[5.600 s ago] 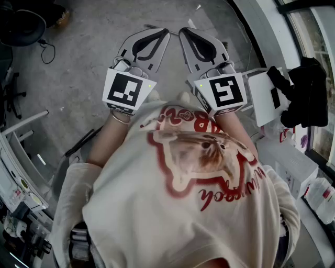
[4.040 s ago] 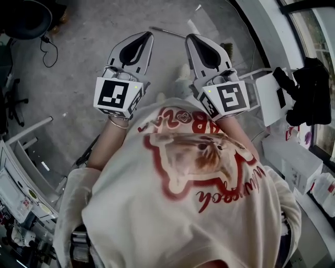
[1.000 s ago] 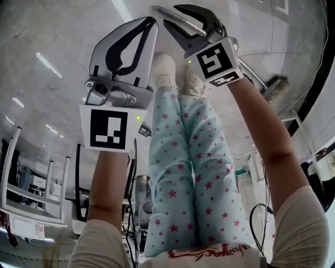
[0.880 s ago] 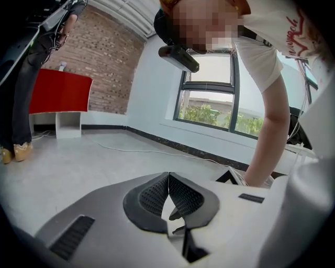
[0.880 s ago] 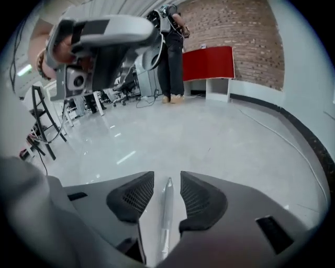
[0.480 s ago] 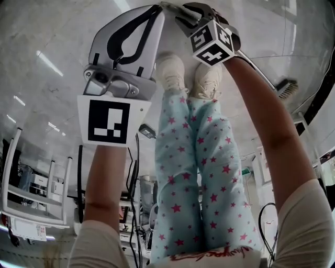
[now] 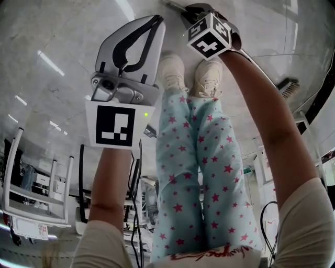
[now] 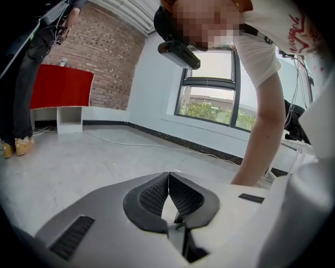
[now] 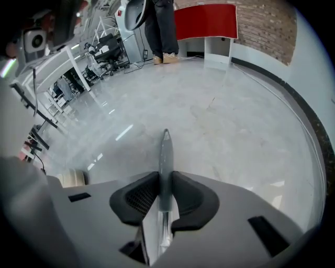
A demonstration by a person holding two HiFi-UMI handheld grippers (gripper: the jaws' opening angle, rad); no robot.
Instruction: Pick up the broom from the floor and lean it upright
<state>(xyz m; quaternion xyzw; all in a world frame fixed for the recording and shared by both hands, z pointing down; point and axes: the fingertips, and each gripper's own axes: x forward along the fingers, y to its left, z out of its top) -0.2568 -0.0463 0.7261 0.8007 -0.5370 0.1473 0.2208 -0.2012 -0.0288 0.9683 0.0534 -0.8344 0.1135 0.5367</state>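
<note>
The right tongs (image 9: 165, 177) grip the broom handle (image 9: 166, 152). Their jaws have just been closing, and both ribbed pads now press on the grey shaft, whose pointed end sticks out past the tips toward the middle of the frame. In the head view the right tongs (image 7: 192, 9) sit at the top edge, tilted steeply down at the floor (image 7: 57, 47), with the marker cube just below them.

The left tongs (image 8: 168, 177) are empty, their jaws together with the tips touching. In the head view the left tongs (image 7: 156, 20) hover upper centre, left of the other pair and clear of the broom.

The broom (image 7: 287, 87) lies on the floor. Its shaft runs from the top edge down to the right behind the right arm, ending in the brush head at the right edge.

Two pale shoes (image 7: 172, 70) stand between the tongs, with star-print trousers (image 7: 201, 172) below them.

In the right gripper view a red cabinet (image 9: 207, 20) stands against a brick wall at the top, with a person's legs (image 9: 162, 29) beside it. A window (image 8: 214, 102) fills the left gripper view's centre.
</note>
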